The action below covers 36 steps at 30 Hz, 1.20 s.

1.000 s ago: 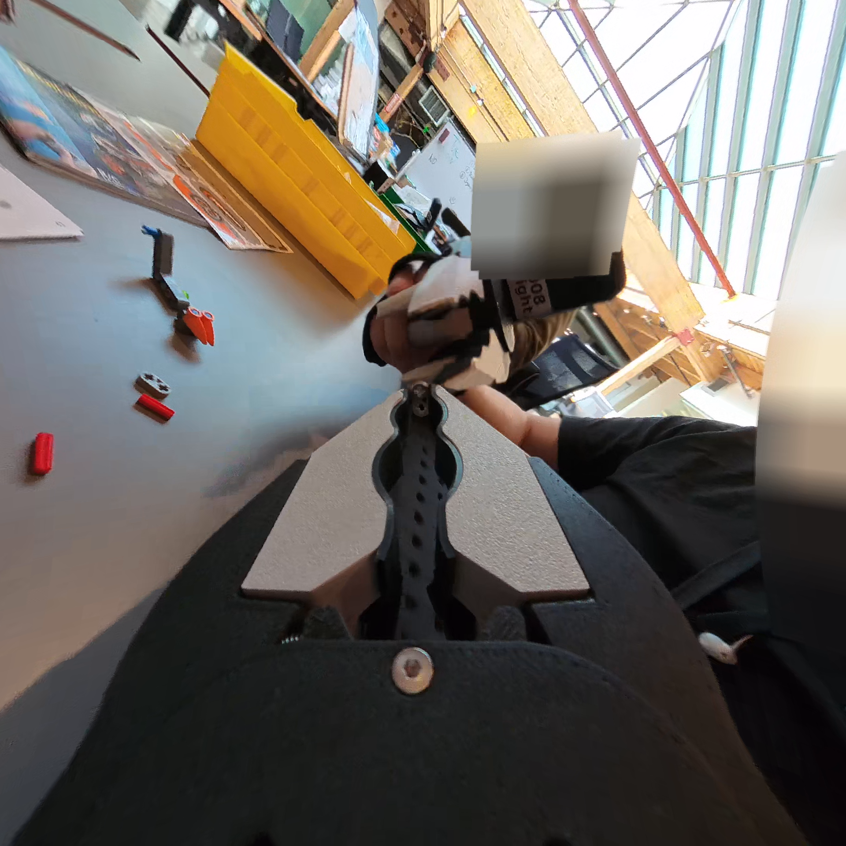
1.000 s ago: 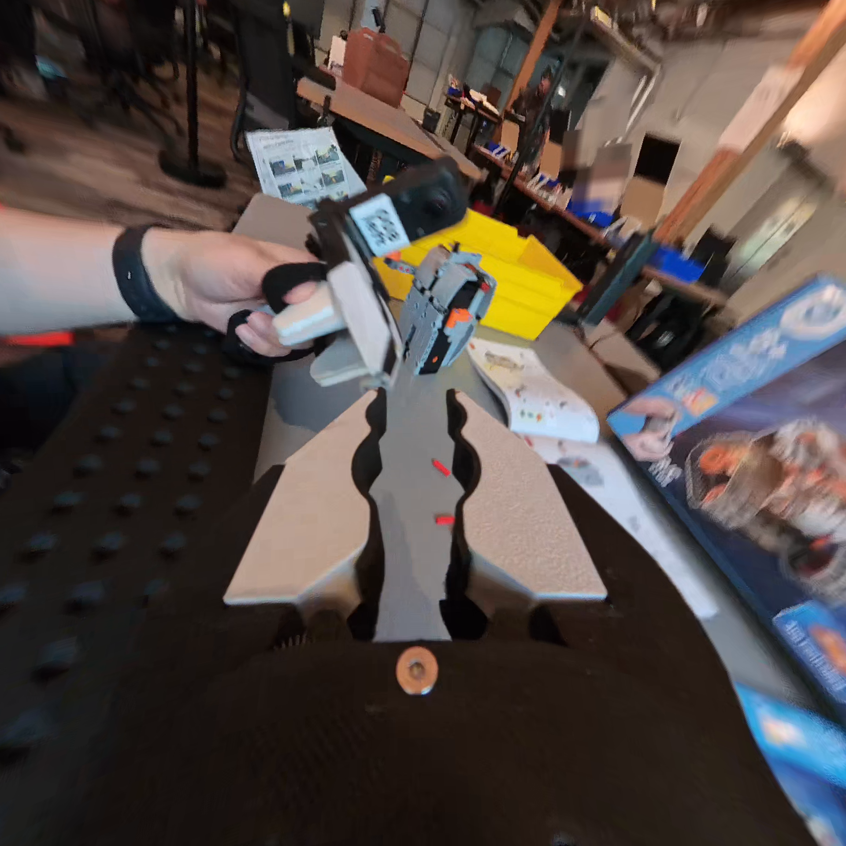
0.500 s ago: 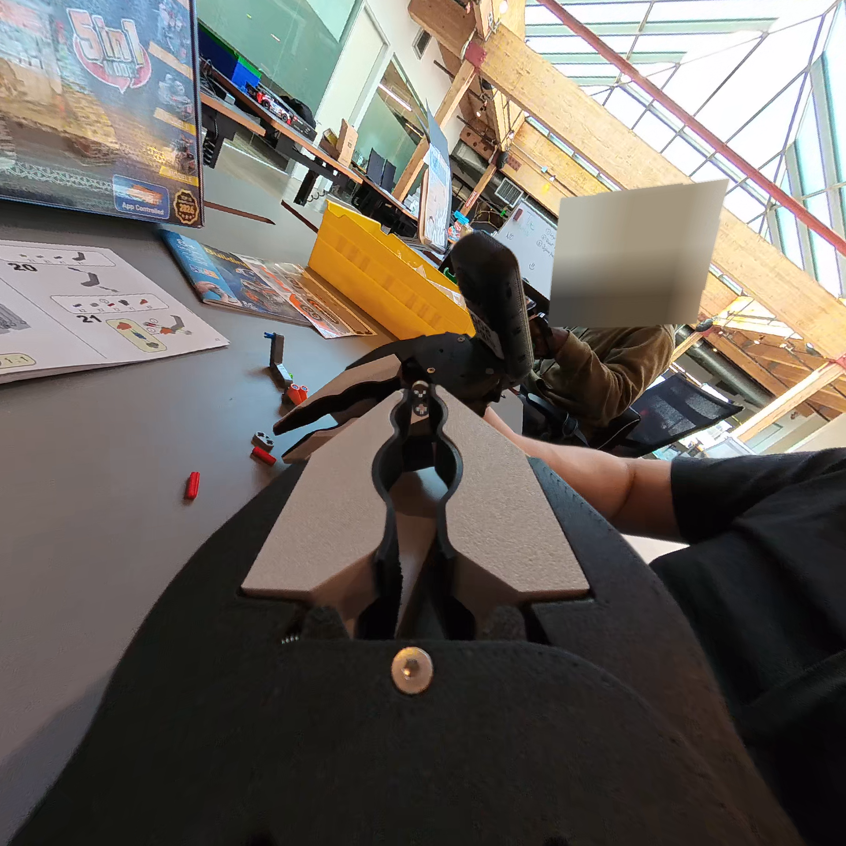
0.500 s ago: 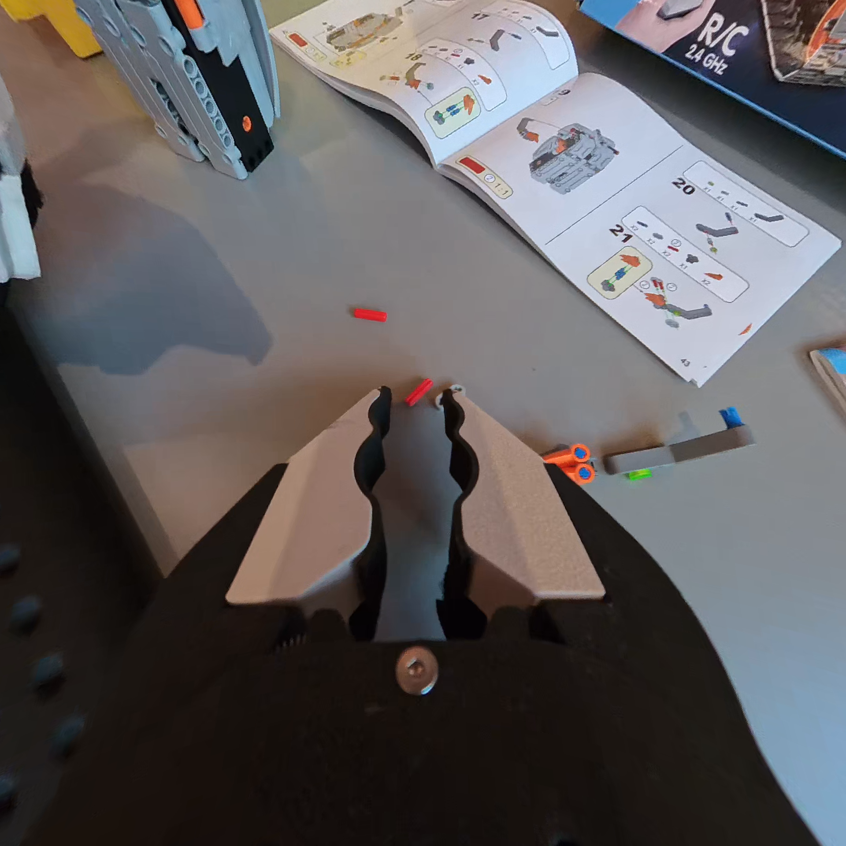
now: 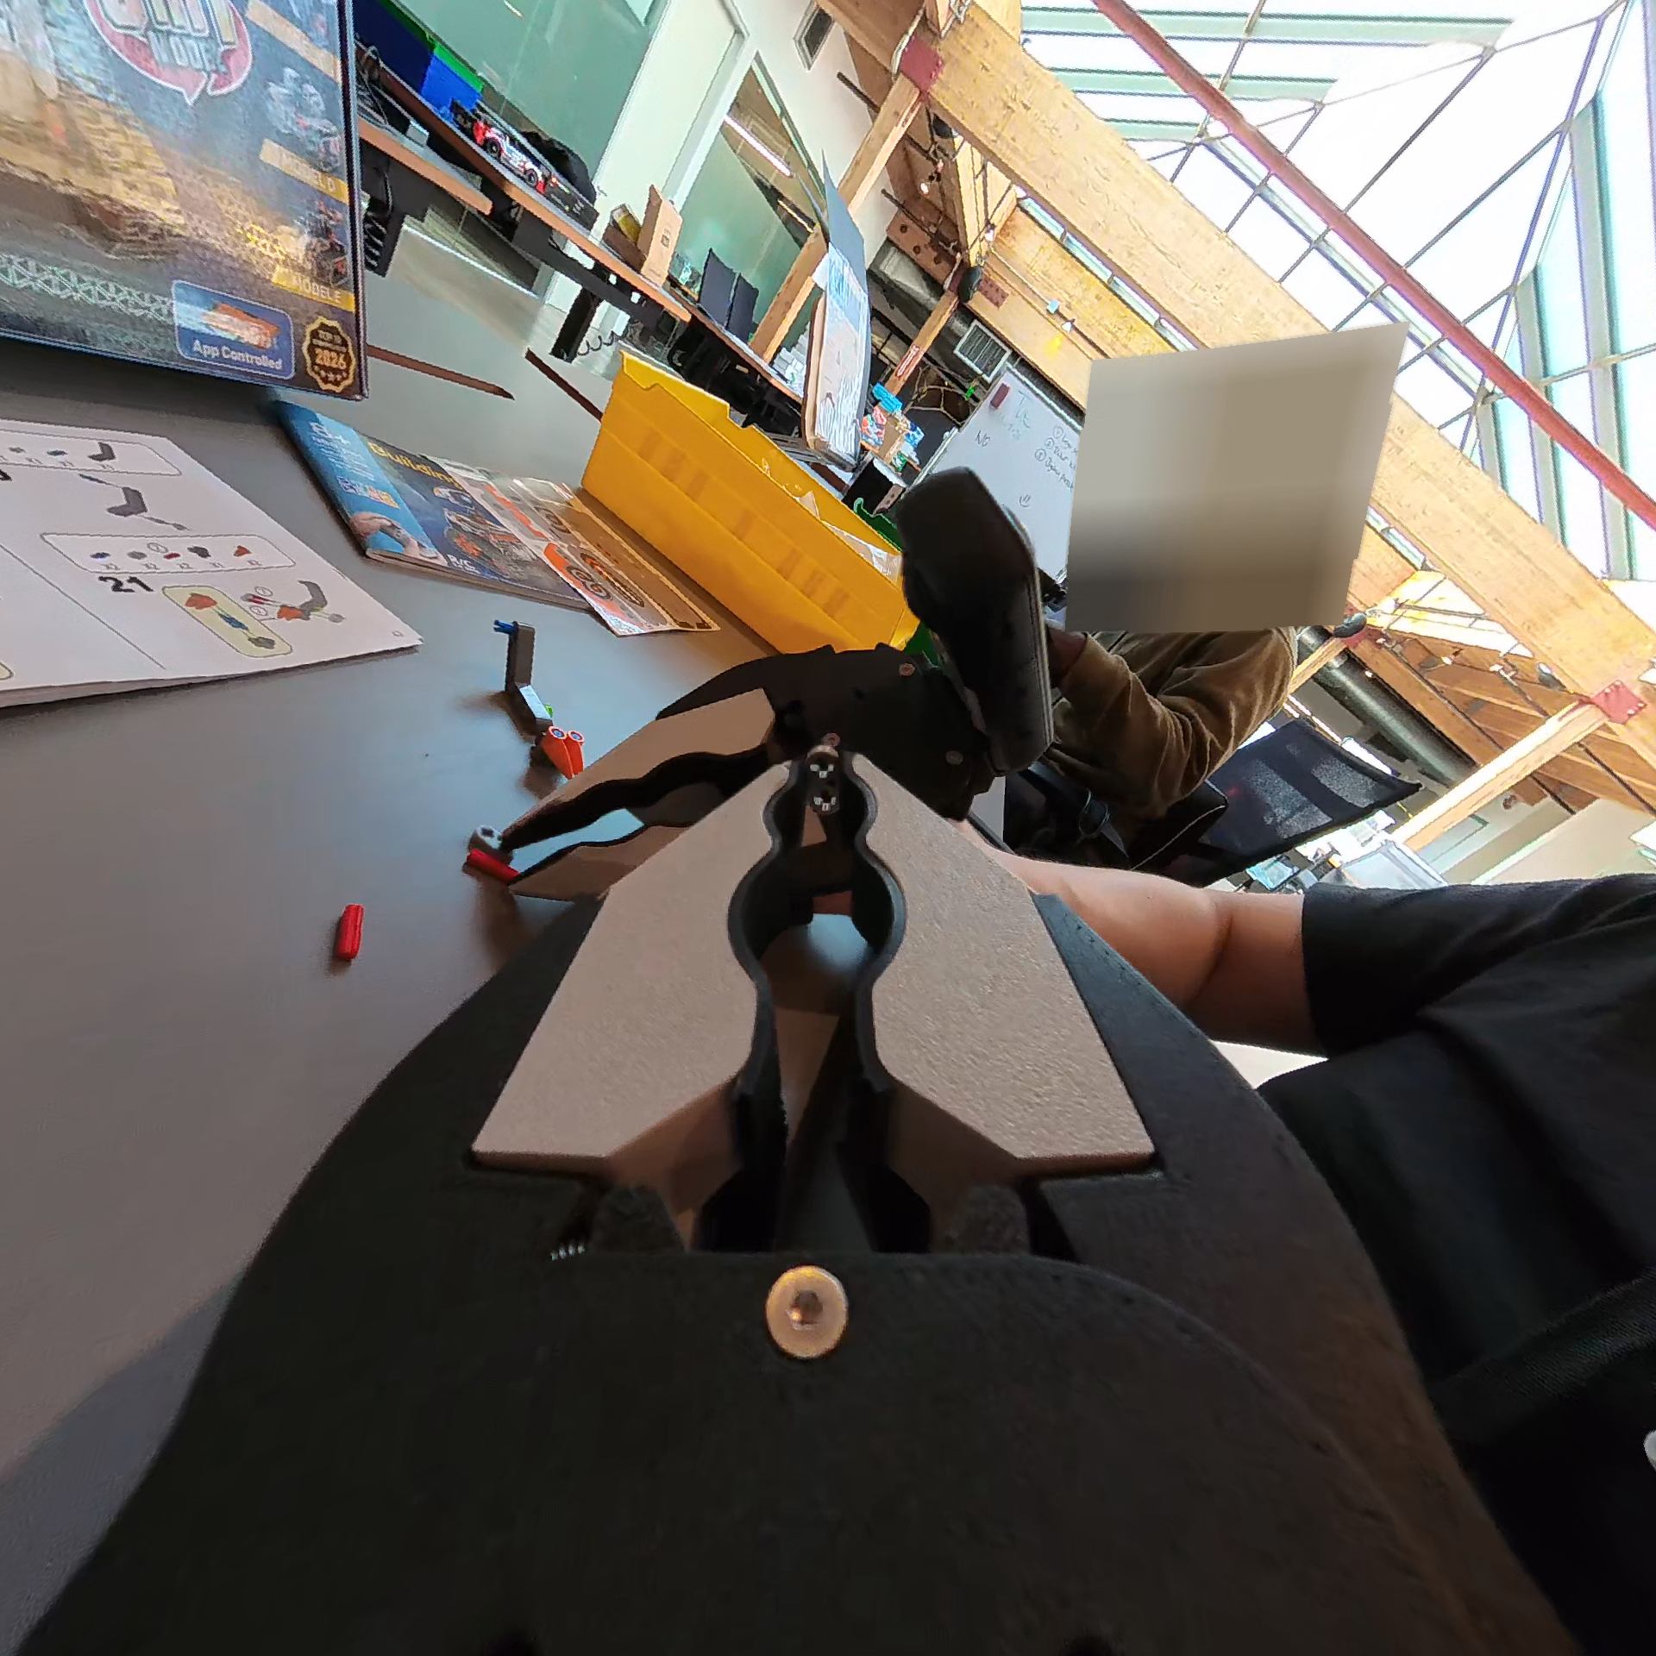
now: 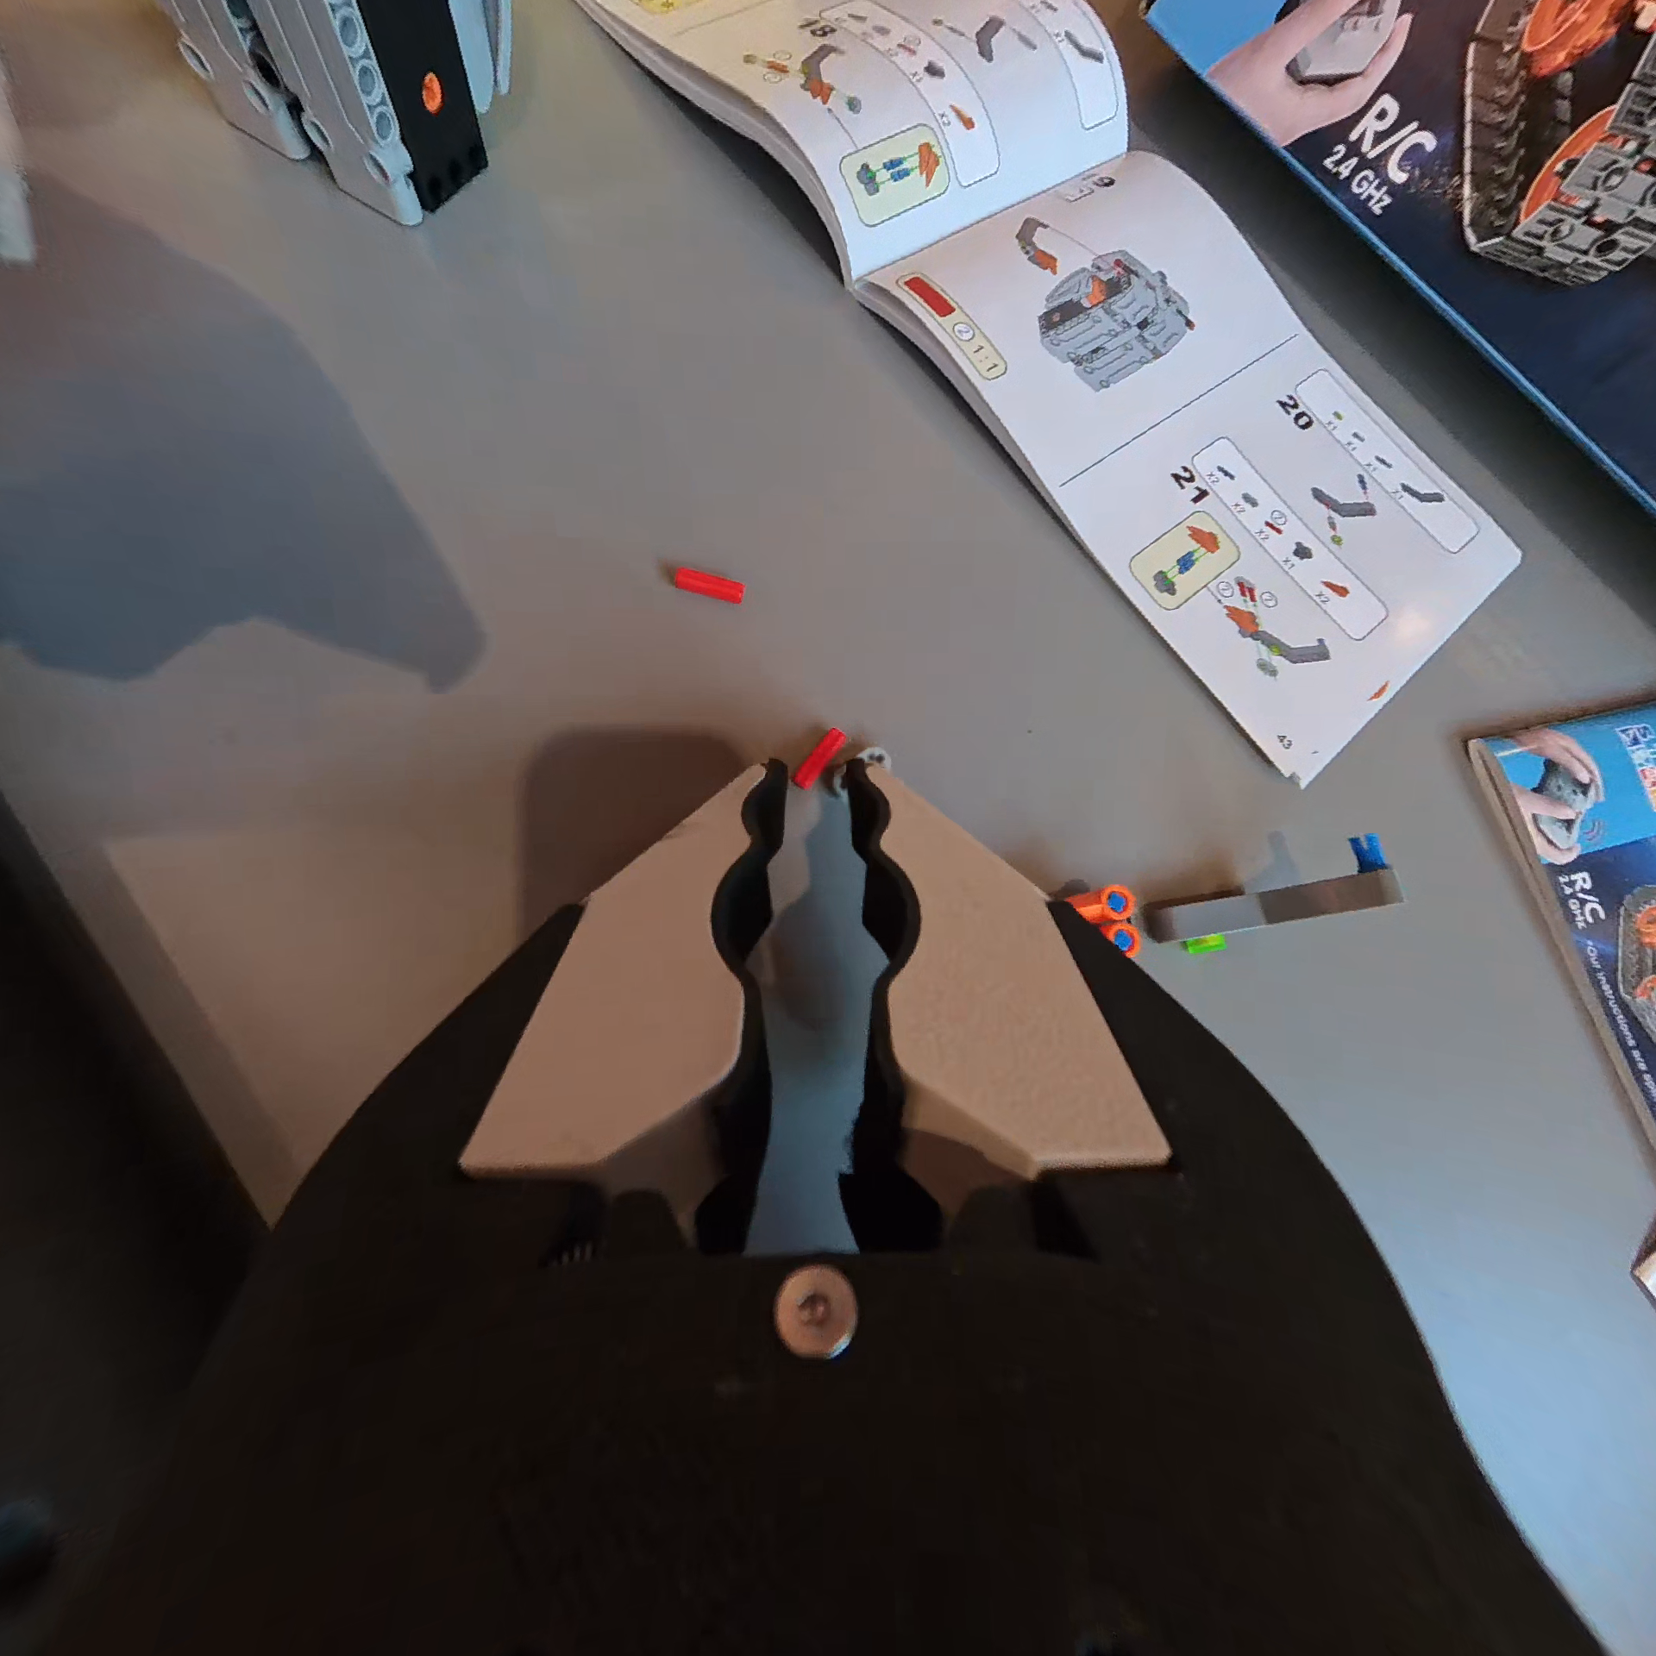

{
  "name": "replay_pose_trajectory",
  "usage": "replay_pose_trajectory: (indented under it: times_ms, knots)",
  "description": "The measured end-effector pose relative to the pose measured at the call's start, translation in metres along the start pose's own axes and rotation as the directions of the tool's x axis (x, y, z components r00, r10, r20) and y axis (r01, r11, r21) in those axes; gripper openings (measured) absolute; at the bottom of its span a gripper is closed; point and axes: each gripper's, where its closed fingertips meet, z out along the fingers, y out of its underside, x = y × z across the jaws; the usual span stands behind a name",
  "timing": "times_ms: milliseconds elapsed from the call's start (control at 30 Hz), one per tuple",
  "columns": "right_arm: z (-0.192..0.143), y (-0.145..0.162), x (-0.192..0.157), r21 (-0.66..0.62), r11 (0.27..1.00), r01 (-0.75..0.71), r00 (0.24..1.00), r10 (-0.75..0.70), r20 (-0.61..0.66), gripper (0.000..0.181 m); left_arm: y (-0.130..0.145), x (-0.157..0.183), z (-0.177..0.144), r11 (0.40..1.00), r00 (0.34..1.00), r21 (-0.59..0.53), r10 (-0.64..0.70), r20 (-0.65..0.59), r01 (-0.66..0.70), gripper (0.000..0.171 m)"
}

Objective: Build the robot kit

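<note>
Since half a second ago, the right claw [image 6: 814,778] has been dropping closer to the grey tabletop [image 6: 556,421], its tips now sitting narrowly parted around a short red pin [image 6: 819,757], with a small grey connector [image 6: 874,760] touching the right tip; whether it is pinching the pin cannot be told. A second red pin [image 6: 708,585] is lying farther out to the left. Just right, an orange-tipped grey angled piece [image 6: 1254,905] is resting. Beyond, an open instruction booklet [image 6: 1120,358] and a blue printed box [image 6: 1434,134] are lying, writing left unquoted. The left claw [image 5: 826,778] is hovering with tips nearly touching, gripping nothing visible.
</note>
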Motion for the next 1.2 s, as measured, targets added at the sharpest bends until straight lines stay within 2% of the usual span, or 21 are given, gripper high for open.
replay_pose_trajectory:
  times_ms: [233,367,467,600,633,733,800,867,933,967,1067,1133,1200]
  knots:
    - [-0.003,0.007,-0.005,-0.003,0.995,-0.104,0.991,0.104,0.089,0.013,0.002,0.0,0.001,1.0,1.0,-0.009,-0.016,-0.006,0.016,0.004]
    - [0.003,0.003,-0.002,0.003,0.987,-0.16,0.981,0.158,0.114,0.025,0.004,-0.001,0.002,1.0,1.0,-0.021,-0.017,-0.004,0.017,0.004]
    - [0.006,0.0,-0.003,0.004,0.992,-0.125,0.988,0.124,0.095,0.025,0.004,-0.002,0.002,1.0,1.0,-0.023,-0.021,-0.003,0.021,0.004]
    - [0.01,-0.003,-0.001,-0.01,0.995,-0.104,0.993,0.104,0.063,0.014,0.005,-0.003,0.003,0.999,0.999,-0.029,-0.032,-0.002,0.032,0.004]
    - [0.01,-0.003,-0.001,-0.018,0.995,-0.1,0.993,0.101,0.065,0.005,0.005,-0.003,0.003,0.999,0.999,-0.03,-0.033,-0.001,0.033,0.005]
    - [0.008,-0.001,-0.002,-0.04,0.997,-0.07,0.993,0.073,0.088,0.004,0.006,-0.004,0.003,0.999,0.999,-0.031,-0.038,0.001,0.038,0.005]
    - [0.004,-0.001,-0.006,-0.029,1.0,0.007,0.994,-0.004,0.108,0.004,0.007,-0.007,0.003,0.998,0.999,-0.038,-0.05,0.011,0.051,0.004]
    - [-0.007,-0.009,-0.013,0.061,0.984,0.167,0.979,-0.173,0.106,0.004,0.01,-0.008,0.004,0.995,0.997,-0.054,-0.08,0.003,0.08,0.004]
    - [-0.032,-0.03,-0.022,0.233,0.91,0.344,0.93,-0.364,0.046,0.003,0.016,-0.008,0.006,0.99,0.993,-0.082,-0.117,-0.01,0.115,0.005]
    - [-0.044,-0.038,-0.02,0.287,0.865,0.412,0.906,-0.423,-0.023,0.003,0.018,-0.007,0.007,0.986,0.991,-0.097,-0.134,-0.019,0.132,0.005]
    - [-0.069,-0.041,-0.038,0.431,0.725,0.536,0.815,-0.577,-0.043,0.003,0.025,-0.004,0.009,0.974,0.98,-0.135,-0.19,-0.054,0.181,0.005]
    - [-0.07,-0.029,-0.043,0.433,0.725,0.536,0.799,-0.601,0.017,0.003,0.029,-0.006,0.011,0.966,0.975,-0.156,-0.217,-0.052,0.207,0.005]
    - [-0.062,-0.017,-0.036,0.395,0.776,0.491,0.826,-0.559,0.07,0.003,0.03,-0.007,0.012,0.964,0.974,-0.162,-0.223,-0.047,0.213,0.005]
